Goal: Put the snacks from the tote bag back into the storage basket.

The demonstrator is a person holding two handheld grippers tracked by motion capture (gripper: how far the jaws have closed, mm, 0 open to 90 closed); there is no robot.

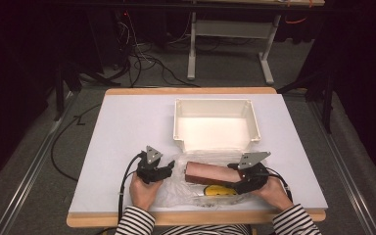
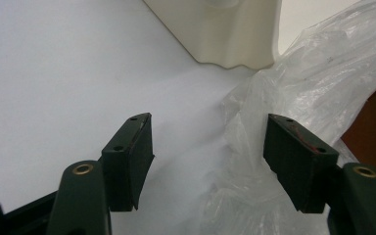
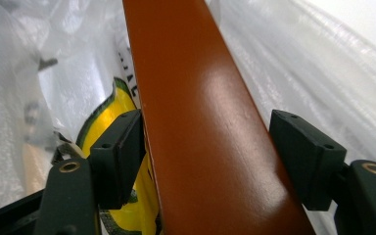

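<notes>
A long brown box point(image 1: 210, 172) lies inside a clear plastic bag point(image 1: 178, 188) near the table's front edge. A yellow packet point(image 1: 219, 191) with a dark rim sits beside it in the bag. My right gripper point(image 1: 237, 182) is at the box's right end. In the right gripper view its jaws point(image 3: 205, 152) straddle the brown box point(image 3: 200, 98). They stand wide, with a sliver of gap at the right pad point(image 3: 298, 156). The yellow packet point(image 3: 105, 115) shows behind the left pad. My left gripper point(image 1: 165, 170) is open at the bag's left edge, with crumpled film point(image 2: 313, 83) against its right finger point(image 2: 293, 156).
An empty white bin point(image 1: 215, 104) stands just beyond the bag at mid-table, and its corner point(image 2: 225, 34) shows ahead of the left gripper. A cable trails from each gripper toward the table's front edge. Bare white tabletop point(image 1: 127, 127) spreads to the left.
</notes>
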